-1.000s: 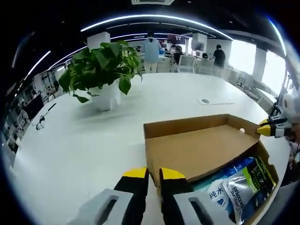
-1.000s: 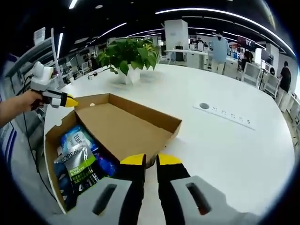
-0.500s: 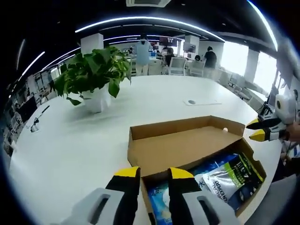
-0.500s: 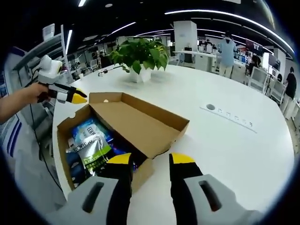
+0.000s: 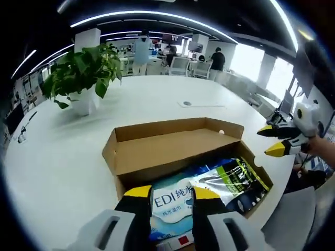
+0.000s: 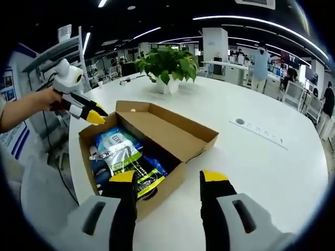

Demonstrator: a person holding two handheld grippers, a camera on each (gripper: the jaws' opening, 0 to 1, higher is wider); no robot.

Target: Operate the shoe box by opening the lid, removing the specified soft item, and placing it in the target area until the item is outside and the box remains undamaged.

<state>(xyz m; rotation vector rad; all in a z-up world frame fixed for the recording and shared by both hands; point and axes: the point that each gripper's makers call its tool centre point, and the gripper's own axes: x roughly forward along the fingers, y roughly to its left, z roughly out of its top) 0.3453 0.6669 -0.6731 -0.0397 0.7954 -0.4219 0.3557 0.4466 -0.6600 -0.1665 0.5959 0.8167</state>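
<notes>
We see the shoe box (image 5: 178,157) lying open on the white worktop (image 5: 63,151), its lid (image 5: 172,144) folded back on the far side in the left gripper view and resting flat on the worktop. Inside lie soft plastic packs: a blue-and-white pack (image 5: 175,201) at the near end and a green-and-black pack (image 5: 235,175) beside it; in the right gripper view the same packs (image 6: 123,157) fill the box floor. The left hand-held gripper (image 5: 171,193) hovers released, jaws apart, just above the near end wall and the blue-and-white pack. The right hand-held gripper (image 6: 170,178) is likewise released, jaws spread wide, poised at the opposite end wall (image 6: 157,193) and holding nothing. We judge the chief risks to be these: a jaw descending onto the cardboard rim could crease or tear it; a pinch on slippery film could slide off; lifting a pack that snags the wall could drag the whole box. The box sits close to the worktop edge, so a shove toward that side could tip it off. Open worktop stretches far beyond the lid toward the potted plant (image 5: 78,73), offering ample room for setting the pack down.
</notes>
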